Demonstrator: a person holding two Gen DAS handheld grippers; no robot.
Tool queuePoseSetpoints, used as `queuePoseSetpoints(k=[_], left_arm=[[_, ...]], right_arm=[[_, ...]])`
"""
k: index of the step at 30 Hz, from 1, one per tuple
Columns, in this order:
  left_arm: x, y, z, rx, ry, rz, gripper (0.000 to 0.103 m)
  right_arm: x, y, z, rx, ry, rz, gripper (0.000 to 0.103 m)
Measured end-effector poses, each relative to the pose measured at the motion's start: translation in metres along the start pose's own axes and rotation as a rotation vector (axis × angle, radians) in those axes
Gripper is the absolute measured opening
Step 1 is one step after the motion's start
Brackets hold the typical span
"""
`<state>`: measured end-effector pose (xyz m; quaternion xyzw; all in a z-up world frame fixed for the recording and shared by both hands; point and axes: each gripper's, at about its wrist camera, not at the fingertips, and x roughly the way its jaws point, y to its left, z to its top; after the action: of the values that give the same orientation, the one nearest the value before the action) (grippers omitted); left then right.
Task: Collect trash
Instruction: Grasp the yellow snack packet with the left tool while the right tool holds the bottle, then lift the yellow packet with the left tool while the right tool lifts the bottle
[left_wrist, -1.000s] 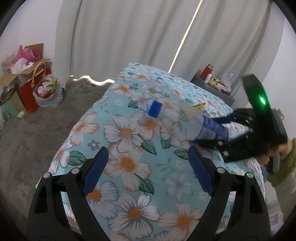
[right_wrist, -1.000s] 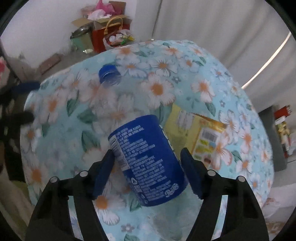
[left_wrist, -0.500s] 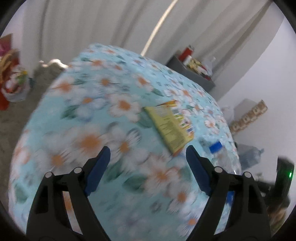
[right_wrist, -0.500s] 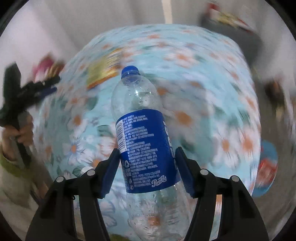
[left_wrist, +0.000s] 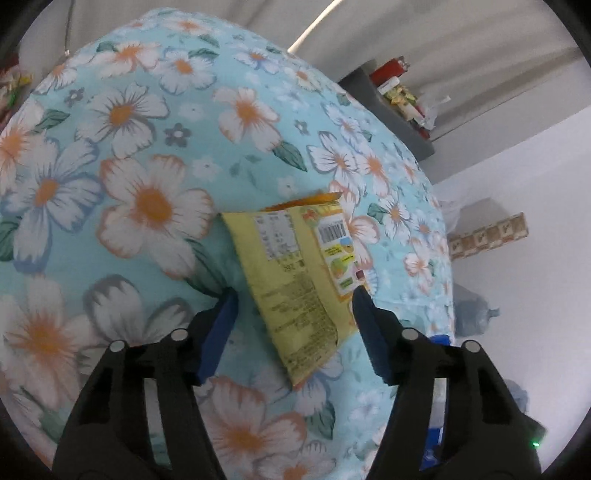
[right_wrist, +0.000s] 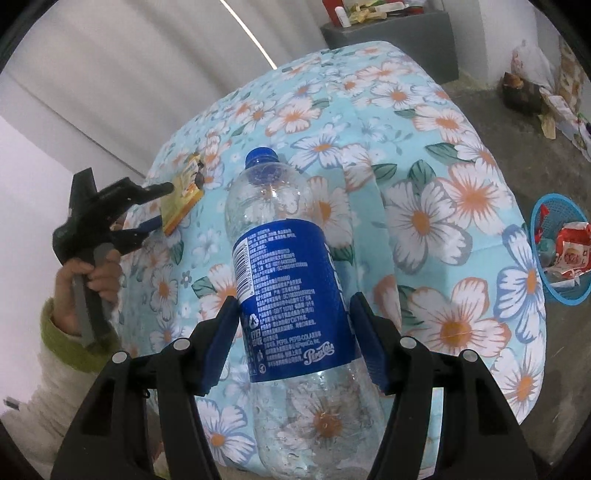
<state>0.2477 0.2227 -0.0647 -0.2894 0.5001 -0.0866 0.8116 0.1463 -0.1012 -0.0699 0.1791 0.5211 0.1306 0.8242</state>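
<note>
My right gripper (right_wrist: 293, 301) is shut on a clear plastic bottle (right_wrist: 291, 288) with a blue label and blue cap, and holds it above the floral bed cover (right_wrist: 424, 221). A yellow snack packet (left_wrist: 295, 258) lies flat on the cover. My left gripper (left_wrist: 293, 295) points down at it with a finger on either side. Its jaws are closing: the right fingertip touches the packet's edge, while the left one still stands a little apart. The right wrist view also shows the left gripper (right_wrist: 162, 206) at the packet (right_wrist: 183, 195), held by a hand in a green cuff.
A blue basket (right_wrist: 561, 251) with wrappers in it stands on the floor to the right of the bed. A grey stand (left_wrist: 391, 122) with small items sits behind the bed by the curtain. There are a white wall, cartons and a large water jug (left_wrist: 476, 314) on the far side.
My left gripper has swung across the bed to the yellow packet and narrowed its jaws around it. The right gripper has rolled, carrying the bottle up off the cover.
</note>
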Motion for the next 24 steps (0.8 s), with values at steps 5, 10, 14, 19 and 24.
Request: queuePoseSetpoints(k=[5,10,14,19,24], left_arm=[[-0.002,-0.018,-0.015,0.150,-0.098,0.130,0.009],[-0.049,-0.033,-0.040,0.288,-0.089,0.096,0.002],[-0.101,-0.053,-0.071,0.439,-0.027,0.040,0.002],[-0.121,-0.081,-0.108,0.588,0.038,0.048,0.003],[-0.083,-0.105,-0.144,0.634,0.100,0.016,0.003]], right_arm=[[-0.003,-0.005,-0.002,0.026,-0.009,0.028,0.060],[-0.009,-0.013,-0.005,0.055,-0.004,0.063,0.059],[-0.012,-0.018,-0.011,0.061,-0.001,0.084,0.059],[-0.014,-0.019,-0.014,0.057,-0.005,0.093,0.059],[-0.013,-0.020,-0.016,0.080,-0.011,0.098,0.059]])
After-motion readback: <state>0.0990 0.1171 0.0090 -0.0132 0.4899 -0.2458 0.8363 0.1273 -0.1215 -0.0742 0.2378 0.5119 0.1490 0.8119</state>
